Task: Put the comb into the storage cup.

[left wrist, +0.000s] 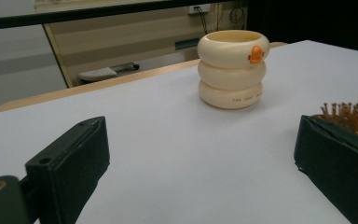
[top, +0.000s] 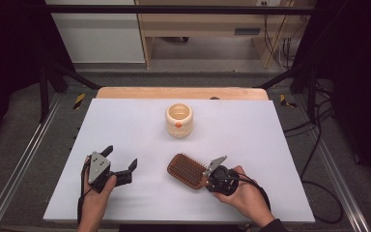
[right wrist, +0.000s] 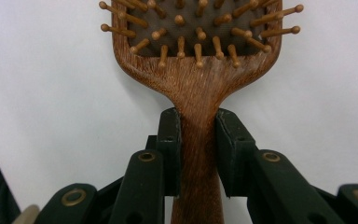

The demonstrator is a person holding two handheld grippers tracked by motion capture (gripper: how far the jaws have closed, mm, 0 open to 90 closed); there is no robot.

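Note:
A wooden paddle hairbrush (top: 187,170) lies bristles up on the white table, right of centre near the front. My right gripper (top: 206,177) is shut on its handle; in the right gripper view the two jaws press both sides of the hairbrush (right wrist: 198,88) handle, gripper (right wrist: 198,140). A cream ribbed cup (top: 179,120) with an orange duck emblem stands upright at the middle back. My left gripper (top: 121,160) stands open near the front left with nothing between its jaws. The left gripper view looks past those jaws at the cup (left wrist: 231,70) and the hairbrush's bristles (left wrist: 354,119).
The white table top (top: 125,125) sits on a wooden board whose back edge (top: 181,93) shows beyond it. Metal frame rails run along both sides. Cables hang off the right side (top: 319,145). Wooden furniture stands behind the table.

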